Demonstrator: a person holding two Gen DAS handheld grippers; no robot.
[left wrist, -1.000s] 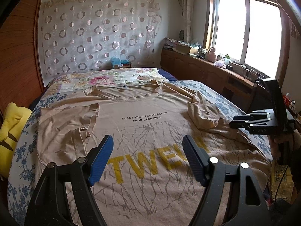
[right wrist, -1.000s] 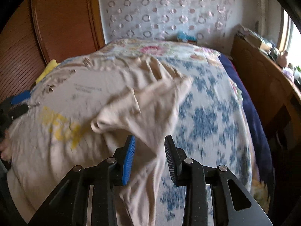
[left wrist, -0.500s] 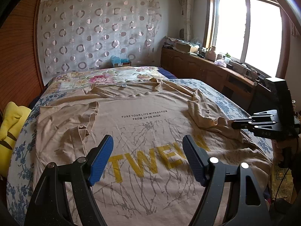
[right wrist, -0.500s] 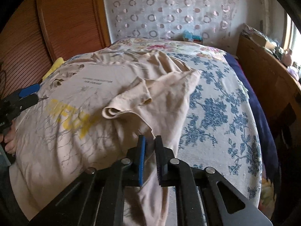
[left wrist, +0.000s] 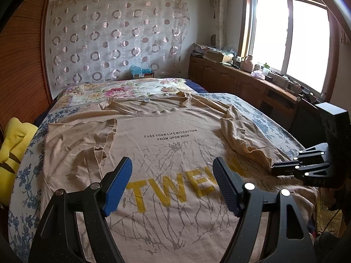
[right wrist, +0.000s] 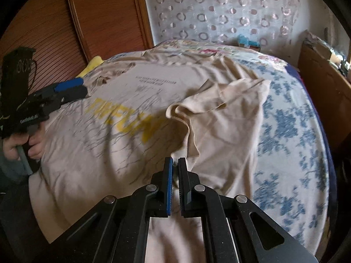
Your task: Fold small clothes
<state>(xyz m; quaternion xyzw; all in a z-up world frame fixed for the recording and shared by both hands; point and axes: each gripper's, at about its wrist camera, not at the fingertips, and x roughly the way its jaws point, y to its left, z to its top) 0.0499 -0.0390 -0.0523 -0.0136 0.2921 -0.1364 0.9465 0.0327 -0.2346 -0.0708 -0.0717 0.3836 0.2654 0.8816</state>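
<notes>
A beige T-shirt [left wrist: 171,131] with yellow letters lies front up on the bed, and its right sleeve [left wrist: 241,135] is folded in over the chest. My left gripper [left wrist: 172,164] hovers open above the yellow print with nothing between its blue pads. At the shirt's right side, my right gripper [left wrist: 274,168] is shut. The right wrist view shows that right gripper [right wrist: 175,161] pinching a fold of the T-shirt [right wrist: 122,100] just below the sleeve [right wrist: 219,100]. The left gripper [right wrist: 82,86] shows at the far left of that view.
The bed sheet [left wrist: 274,127] has blue flowers and lies bare to the right of the shirt. A yellow cushion [left wrist: 13,140] rests at the bed's left edge against wooden panelling. A cluttered wooden sideboard [left wrist: 241,81] runs under the window. A person's hand [right wrist: 22,144] holds the left gripper.
My right gripper has closed its jaws on the shirt's fabric near the folded sleeve and has shifted a little along the bed's right edge. The left gripper has stayed still and open.
</notes>
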